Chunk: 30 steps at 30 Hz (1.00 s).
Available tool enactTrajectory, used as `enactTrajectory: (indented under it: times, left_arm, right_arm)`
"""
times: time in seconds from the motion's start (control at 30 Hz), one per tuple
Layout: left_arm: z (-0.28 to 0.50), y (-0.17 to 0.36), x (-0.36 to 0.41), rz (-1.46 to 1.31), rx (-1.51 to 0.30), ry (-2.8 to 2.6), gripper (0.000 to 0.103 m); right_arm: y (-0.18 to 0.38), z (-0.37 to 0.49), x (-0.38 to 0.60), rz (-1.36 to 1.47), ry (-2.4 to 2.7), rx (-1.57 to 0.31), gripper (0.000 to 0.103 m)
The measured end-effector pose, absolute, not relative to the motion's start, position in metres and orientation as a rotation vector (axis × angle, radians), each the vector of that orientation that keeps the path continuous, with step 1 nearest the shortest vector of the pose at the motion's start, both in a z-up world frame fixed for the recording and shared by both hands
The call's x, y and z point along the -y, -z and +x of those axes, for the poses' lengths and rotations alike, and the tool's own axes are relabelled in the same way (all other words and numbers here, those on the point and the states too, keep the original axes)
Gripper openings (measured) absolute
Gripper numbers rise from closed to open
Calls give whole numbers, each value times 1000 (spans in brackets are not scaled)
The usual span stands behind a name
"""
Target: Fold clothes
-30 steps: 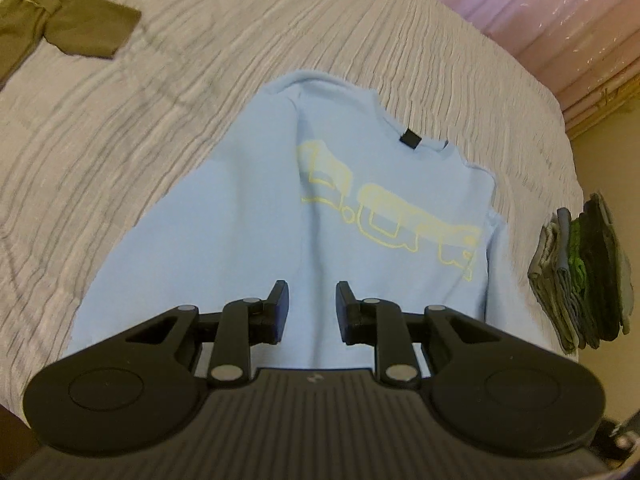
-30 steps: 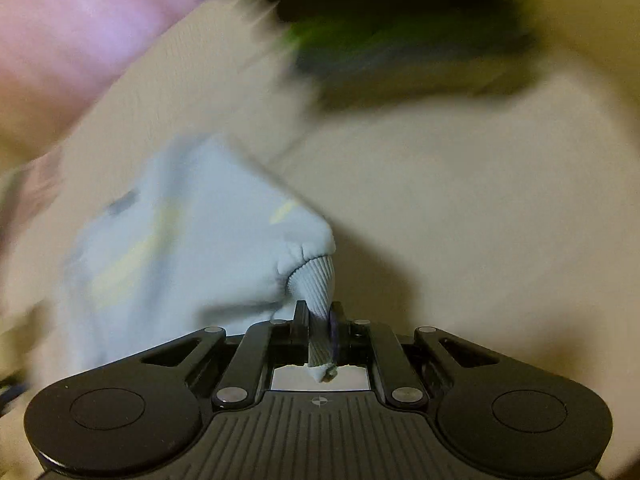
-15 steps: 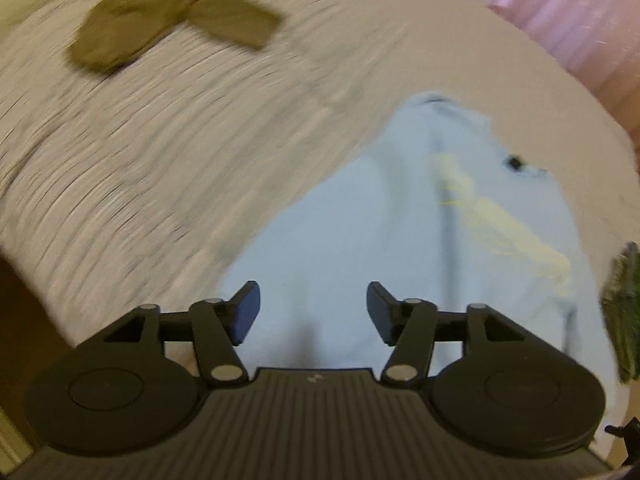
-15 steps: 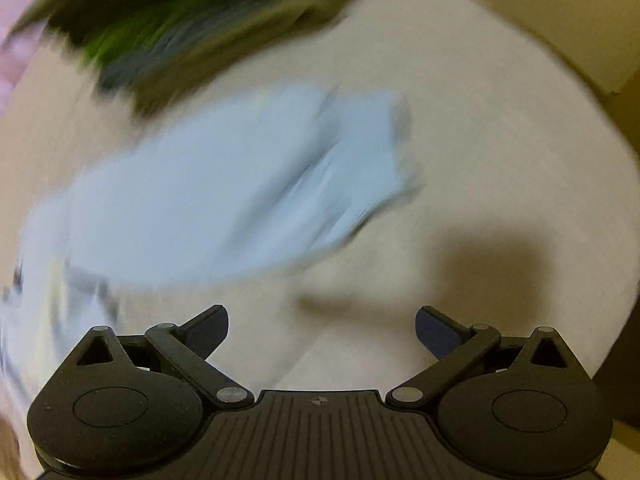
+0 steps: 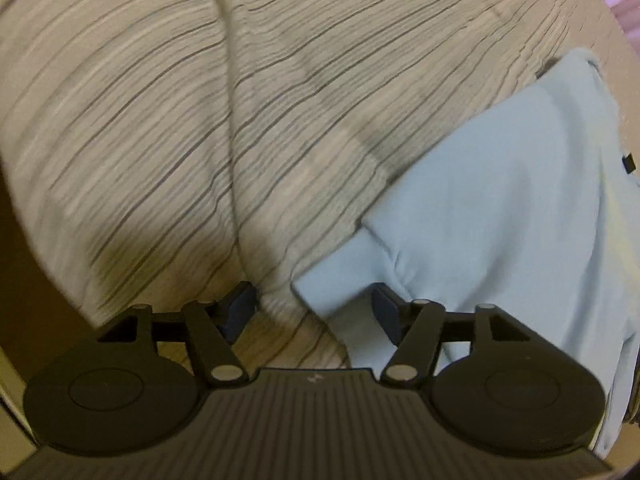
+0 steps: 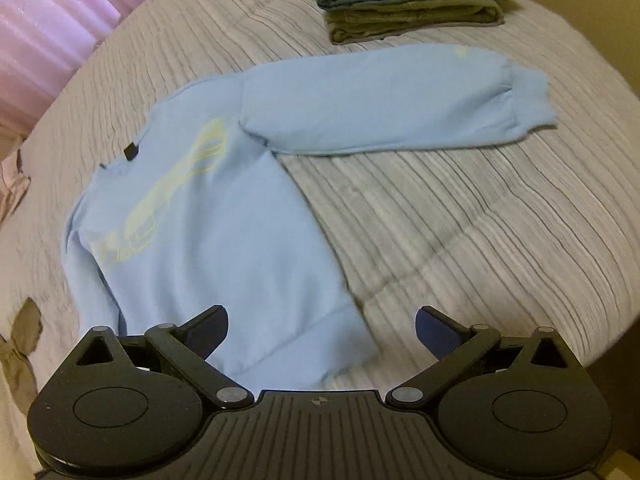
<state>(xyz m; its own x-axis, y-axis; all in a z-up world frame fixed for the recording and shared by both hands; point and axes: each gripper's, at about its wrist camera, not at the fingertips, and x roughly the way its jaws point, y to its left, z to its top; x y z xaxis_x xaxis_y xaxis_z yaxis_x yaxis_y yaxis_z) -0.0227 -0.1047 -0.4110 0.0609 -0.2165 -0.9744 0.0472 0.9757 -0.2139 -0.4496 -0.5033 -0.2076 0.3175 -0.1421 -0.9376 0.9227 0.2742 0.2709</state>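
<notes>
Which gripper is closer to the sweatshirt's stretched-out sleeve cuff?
Hard to call; neither is at it. The right gripper hangs open over the sweatshirt hem, the cuff well ahead. The left gripper, open, frames another edge; no cuff in its view.

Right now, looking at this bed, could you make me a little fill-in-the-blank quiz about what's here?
1. The sweatshirt lying on the bedspread is light ____.
2. Its printed lettering is pale ____.
3. The jaws of the right gripper stand ____.
4. The pile of folded clothes lies beyond the stretched-out ____.

Missing words: blue; yellow; open; sleeve
</notes>
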Motion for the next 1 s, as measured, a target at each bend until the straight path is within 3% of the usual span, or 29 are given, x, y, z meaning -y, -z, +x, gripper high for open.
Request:
enactTrajectory:
  times: [0.07, 0.13, 0.27, 0.47, 0.57, 0.63, 0.73, 0.8, 1.0]
  left_arm:
    - [-16, 405, 107, -94, -1474, 263, 21]
    - [-3, 393, 102, -74, -1481, 320, 7]
    - [38, 357, 82, -118, -1480, 441, 3]
    - [120, 262, 70, -34, -1167, 539, 2]
    - [162, 207, 57, 10, -927, 550, 3]
    - [183, 191, 61, 65, -832, 532, 8]
    - [211, 207, 67, 125, -820, 392, 18]
    - [213, 235, 70, 144, -887, 320, 18]
    - [114, 308, 100, 110, -1234, 437, 23]
  right_arm:
    - [206, -442, 484, 1023, 914, -972, 102]
    - [206, -438, 470, 1045, 936, -966, 102]
    - [209, -422, 450, 1093, 955, -932, 102]
    - [210, -396, 431, 1133, 947, -899, 102]
    - [208, -385, 434, 1142, 931, -877, 102]
    - [209, -378, 437, 1138, 909, -871, 102]
    - [214, -371, 443, 1115, 877, -877, 102]
    - [220, -374, 447, 1100, 865, -884, 102]
    - [244, -430, 463, 1113, 930, -886, 102]
